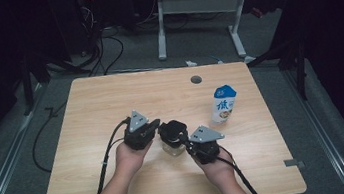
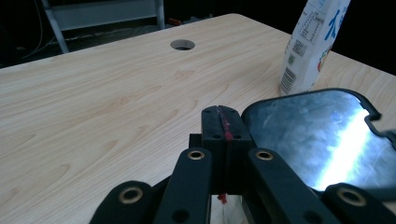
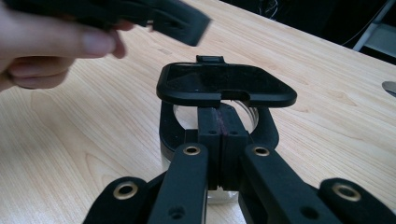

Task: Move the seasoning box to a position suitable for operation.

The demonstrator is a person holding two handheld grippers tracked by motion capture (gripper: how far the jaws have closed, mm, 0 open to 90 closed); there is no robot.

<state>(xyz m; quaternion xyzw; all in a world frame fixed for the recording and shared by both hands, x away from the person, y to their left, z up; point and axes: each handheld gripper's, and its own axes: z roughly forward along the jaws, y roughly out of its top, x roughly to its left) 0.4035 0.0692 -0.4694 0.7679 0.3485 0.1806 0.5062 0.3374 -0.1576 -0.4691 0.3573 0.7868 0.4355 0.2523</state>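
Table (image 1: 110, 105) under me is pale wood, with one round cable hole (image 1: 196, 79) near its far edge and one milk carton (image 1: 223, 103) standing upright right of centre, well apart from my hands. One clear jar (image 1: 174, 144) with a black flip lid (image 1: 173, 128) sits on the table between my two grippers, just in front of both. From the high view I see my left gripper (image 1: 155, 125) just left of the lid and my right gripper (image 1: 187, 143) at the jar's right side.

Both pairs of jaws are pressed fully together. In the left gripper view the closed tips (image 2: 223, 122) sit beside the lid's (image 2: 322, 135) rim with nothing between them; a red smear runs along the seam. In the right gripper view the closed tips (image 3: 222, 122) sit right up against the jar (image 3: 215, 116) under the raised lid (image 3: 224, 84); I cannot tell whether they touch the glass or pinch anything.

Carton (image 2: 313, 42) top is cut off in the left gripper view. My left hand (image 3: 51, 46) and its gripper come in blurred at the right gripper view's top left. Beyond the table I make out a white desk frame (image 1: 198, 7) and cables (image 1: 97, 41) on a dark floor
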